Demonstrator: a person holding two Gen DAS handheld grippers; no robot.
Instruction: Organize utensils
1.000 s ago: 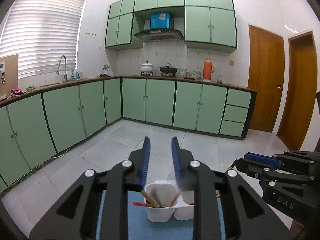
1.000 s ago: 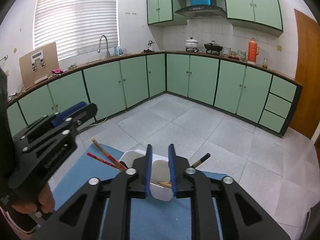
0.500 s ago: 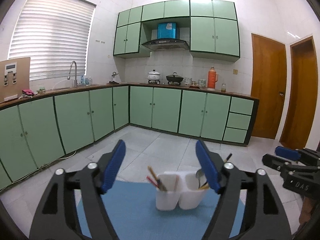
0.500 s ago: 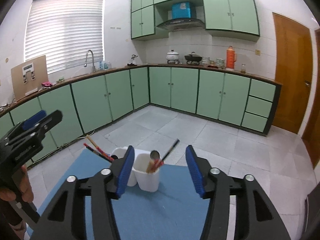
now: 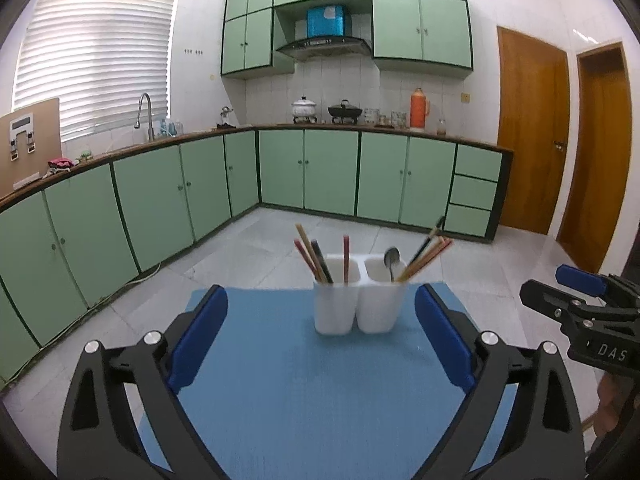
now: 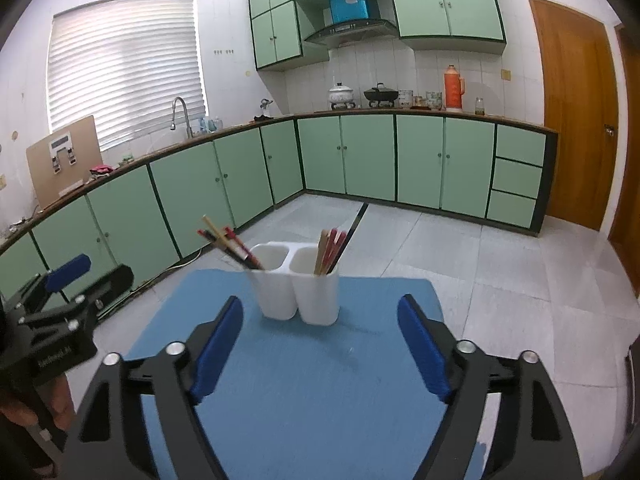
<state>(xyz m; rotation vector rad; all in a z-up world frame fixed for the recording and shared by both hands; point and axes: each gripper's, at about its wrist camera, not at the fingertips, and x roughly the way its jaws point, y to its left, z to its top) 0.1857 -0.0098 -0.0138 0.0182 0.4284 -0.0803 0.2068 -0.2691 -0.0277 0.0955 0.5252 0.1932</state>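
A white two-compartment utensil holder (image 5: 360, 308) (image 6: 298, 296) stands upright at the far end of a blue mat (image 5: 300, 392) (image 6: 320, 384). Its left cup holds red and wooden chopsticks (image 5: 316, 260). Its right cup holds a metal spoon (image 5: 391, 258) and more chopsticks (image 5: 426, 256). My left gripper (image 5: 320, 298) is back from the holder, its jaws wide and opening, nothing between the pads. My right gripper (image 6: 321, 305) also has wide, opening jaws, empty and short of the holder. Each gripper shows at the edge of the other's view.
The mat's edges drop off to a grey tiled floor (image 5: 248, 248). Green base cabinets (image 5: 328, 172) run along the left and far walls. Two wooden doors (image 5: 532, 128) stand at the right. A person's hand (image 6: 60, 400) holds the left gripper's handle.
Both grippers have drawn back from the holder, which now sits farther off. Both pairs of jaws went from nearly shut over the cups to wide apart.
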